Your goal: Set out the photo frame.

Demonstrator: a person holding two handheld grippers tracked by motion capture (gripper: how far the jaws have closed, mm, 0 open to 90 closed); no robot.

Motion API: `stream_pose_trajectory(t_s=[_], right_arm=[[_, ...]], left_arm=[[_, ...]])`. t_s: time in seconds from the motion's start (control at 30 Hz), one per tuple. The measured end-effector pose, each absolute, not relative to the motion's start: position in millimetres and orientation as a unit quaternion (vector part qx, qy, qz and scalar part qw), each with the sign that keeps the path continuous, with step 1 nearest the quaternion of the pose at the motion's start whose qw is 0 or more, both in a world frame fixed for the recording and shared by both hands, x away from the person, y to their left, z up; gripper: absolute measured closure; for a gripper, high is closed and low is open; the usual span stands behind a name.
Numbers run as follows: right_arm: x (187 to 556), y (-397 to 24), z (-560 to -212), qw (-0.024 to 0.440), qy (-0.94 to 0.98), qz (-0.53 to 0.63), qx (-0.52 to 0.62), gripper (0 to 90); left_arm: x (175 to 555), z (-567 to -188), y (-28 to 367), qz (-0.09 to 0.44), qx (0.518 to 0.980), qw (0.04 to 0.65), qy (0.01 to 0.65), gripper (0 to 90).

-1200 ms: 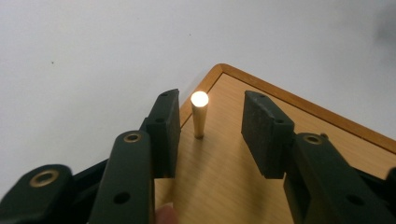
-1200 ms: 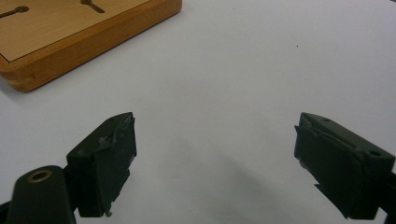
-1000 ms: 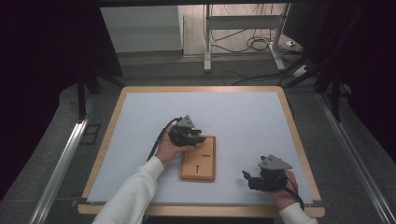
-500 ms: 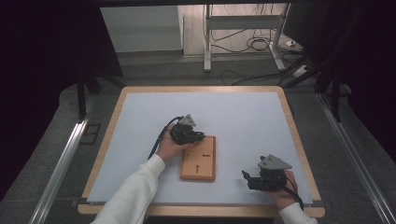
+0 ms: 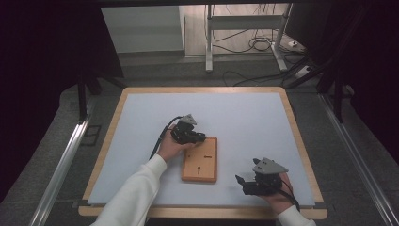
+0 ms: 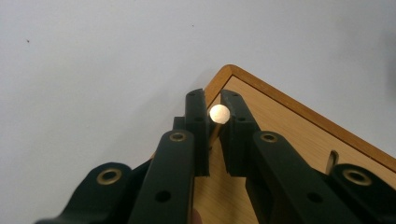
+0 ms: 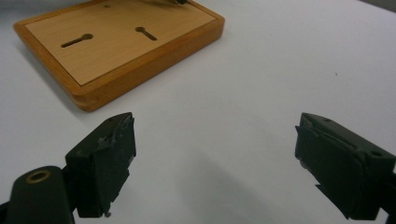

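A flat wooden board with two keyhole slots lies on the white mat. My left gripper sits at the board's far left corner. Its jaws have just been closing, and they are now shut on a small pale wooden peg whose round end shows between the pads in the left gripper view, over the board's corner. My right gripper rests near the front right of the mat, apart from the board. It stands open with nothing between its fingers.
The white mat covers a wood-rimmed table. Metal rails run along both sides of the table. Cables and a stand's legs lie on the floor beyond the far edge.
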State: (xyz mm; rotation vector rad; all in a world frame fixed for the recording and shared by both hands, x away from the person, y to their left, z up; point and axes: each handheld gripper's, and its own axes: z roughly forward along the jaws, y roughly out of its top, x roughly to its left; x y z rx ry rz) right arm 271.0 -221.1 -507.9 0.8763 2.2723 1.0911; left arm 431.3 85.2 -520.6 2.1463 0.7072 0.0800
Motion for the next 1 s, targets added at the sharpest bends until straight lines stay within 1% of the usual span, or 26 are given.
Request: stream_pose_trajectory(t_s=[0.17,0.47,0.87,1.0], right_arm=[[267.1,-208.0,-505.1,0.242,0.837,0.395,0.292,12.9],[258.7,-172.4,-504.6,0.258,0.857,0.374,0.244,9.7],[260.5,-126.8,-516.9,0.279,0.882,0.330,0.188,9.2],[262.8,-112.7,-521.3,0.293,0.885,0.315,0.175,9.2]], left_arm=[[435.3,-519.7,86.5,0.014,0.860,0.422,0.286,82.3],[441.5,-519.1,87.9,-0.010,0.857,0.422,0.295,81.9],[449.2,-517.4,88.9,-0.033,0.857,0.415,0.303,82.1],[452.3,-517.6,89.4,-0.043,0.855,0.417,0.306,81.9]])
